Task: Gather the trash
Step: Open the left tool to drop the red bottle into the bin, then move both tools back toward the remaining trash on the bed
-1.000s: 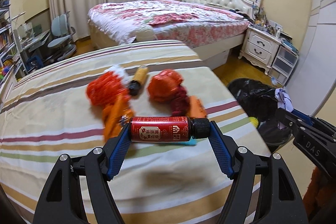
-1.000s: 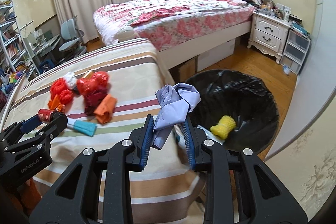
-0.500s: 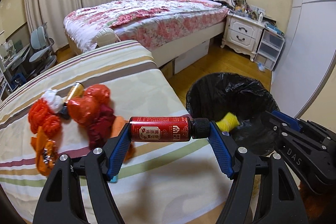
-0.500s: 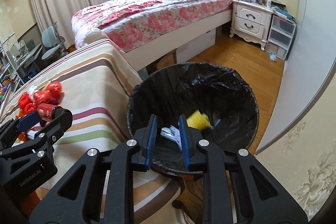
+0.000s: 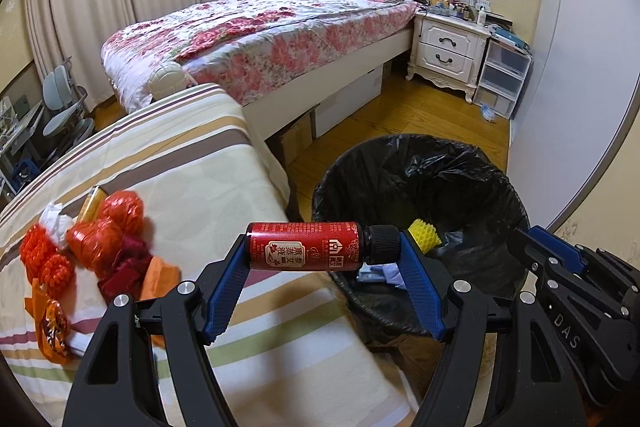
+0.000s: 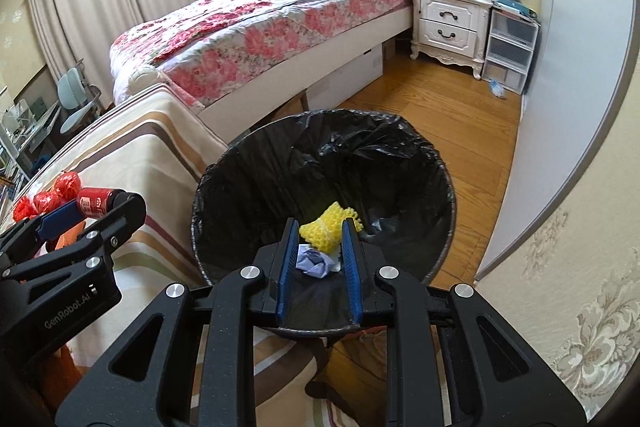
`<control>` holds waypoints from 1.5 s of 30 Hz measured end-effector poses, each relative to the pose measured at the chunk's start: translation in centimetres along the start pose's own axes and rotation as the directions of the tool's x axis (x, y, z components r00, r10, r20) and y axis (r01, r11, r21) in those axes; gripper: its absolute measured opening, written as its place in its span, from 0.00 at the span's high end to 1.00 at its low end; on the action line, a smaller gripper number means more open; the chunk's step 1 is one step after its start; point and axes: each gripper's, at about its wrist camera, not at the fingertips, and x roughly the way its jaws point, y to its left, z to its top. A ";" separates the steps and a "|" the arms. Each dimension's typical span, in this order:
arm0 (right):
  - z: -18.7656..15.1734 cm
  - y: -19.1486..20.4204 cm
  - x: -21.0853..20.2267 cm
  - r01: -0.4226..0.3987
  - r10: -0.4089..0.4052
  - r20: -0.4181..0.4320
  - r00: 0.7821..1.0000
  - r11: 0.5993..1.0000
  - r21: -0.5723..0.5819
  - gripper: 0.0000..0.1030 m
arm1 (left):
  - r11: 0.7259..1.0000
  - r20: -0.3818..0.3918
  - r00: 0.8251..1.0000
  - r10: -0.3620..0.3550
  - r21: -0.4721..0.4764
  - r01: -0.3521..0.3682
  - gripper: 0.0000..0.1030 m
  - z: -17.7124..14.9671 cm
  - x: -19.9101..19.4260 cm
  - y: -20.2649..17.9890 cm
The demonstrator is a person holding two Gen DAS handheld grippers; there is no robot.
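A: The left tongs (image 5: 322,267) are gripping the red bottle (image 5: 308,246) endwise, just beside the bin (image 5: 496,195).

B: Be carrying it over the opening before releasing; the right tongs (image 6: 319,247) are hanging parted, empty.

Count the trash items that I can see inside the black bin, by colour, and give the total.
Yellow: 1, the foam fruit net
Pale blue: 1, the crumpled paper
Total: 2 in the bin. The red bottle is outside it, in the left gripper.
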 end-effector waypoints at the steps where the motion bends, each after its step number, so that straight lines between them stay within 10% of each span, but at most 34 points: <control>1: 0.0 -0.2 -0.1 0.004 -0.004 0.002 1.000 1.000 0.004 0.79 | 1.000 0.002 1.000 -0.002 0.005 0.002 0.31 0.2 0.1 -0.3; 24: -0.6 -1.1 -0.6 0.016 -0.016 -0.007 1.000 0.999 0.041 0.77 | 0.999 0.012 1.000 0.016 0.045 -0.016 0.23 0.6 0.1 -1.4; 45: -1.2 9.1 -0.9 -0.120 0.117 -0.042 0.992 0.990 -0.071 0.46 | 0.960 -0.005 0.974 0.226 -0.169 -0.224 0.23 -3.4 -5.8 12.5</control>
